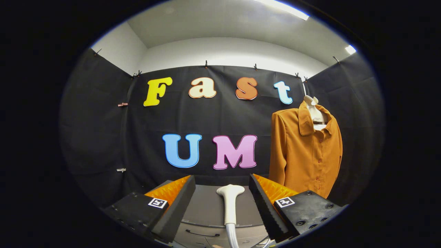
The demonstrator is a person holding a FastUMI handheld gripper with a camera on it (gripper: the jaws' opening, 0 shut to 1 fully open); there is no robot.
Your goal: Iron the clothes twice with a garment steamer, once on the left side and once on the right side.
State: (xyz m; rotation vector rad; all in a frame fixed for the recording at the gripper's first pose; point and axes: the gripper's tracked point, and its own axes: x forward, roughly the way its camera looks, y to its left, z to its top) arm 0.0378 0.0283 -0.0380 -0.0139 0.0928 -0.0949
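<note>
Closing in on the white plastic steamer head with its curved nozzle and ribbed hose point(229, 203) looks like the step in hand; the gripper point(222, 203) has its fingers spread wide, one on each side of the handle, touching nothing. To do it well, the fingers should probably come level with the narrow neck below the flared top, then press evenly from both sides so the head does not twist; the hose trailing at six o'clock may tug. The gripper points level and forward over a grey cabinet top point(206, 210), held low. The rust-orange buttoned shirt on a pale hanger point(306, 151) hangs at about two o'clock, well beyond the fingers, untouched.
</note>
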